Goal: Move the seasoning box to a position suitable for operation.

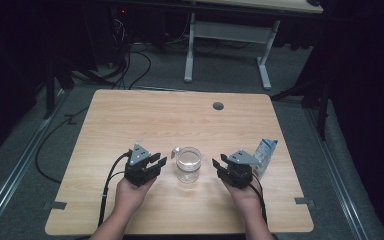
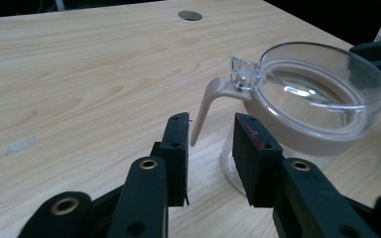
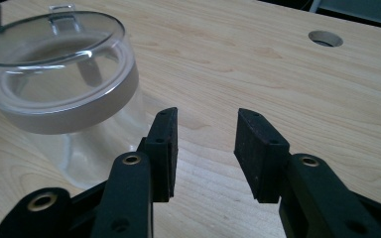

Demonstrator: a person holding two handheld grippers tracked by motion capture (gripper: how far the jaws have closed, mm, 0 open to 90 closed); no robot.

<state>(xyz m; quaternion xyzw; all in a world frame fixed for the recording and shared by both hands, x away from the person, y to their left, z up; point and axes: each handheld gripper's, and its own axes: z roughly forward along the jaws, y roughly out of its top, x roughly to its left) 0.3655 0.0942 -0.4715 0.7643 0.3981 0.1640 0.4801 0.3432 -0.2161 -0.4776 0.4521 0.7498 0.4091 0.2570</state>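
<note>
Left tool: jaws spread, the jar's beige handle tip just between them, untouched.
Right tool: jaws spread over bare desk.
Jar: clear glass jar with beige band, between both tools.
Carton: white-blue carton, partly hidden behind right tool.

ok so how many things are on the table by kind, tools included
clear jar with lid: 1
blue and white carton: 1
black tool: 2, left tool and right tool, both open with nothing between the jaws
total: 4
</note>
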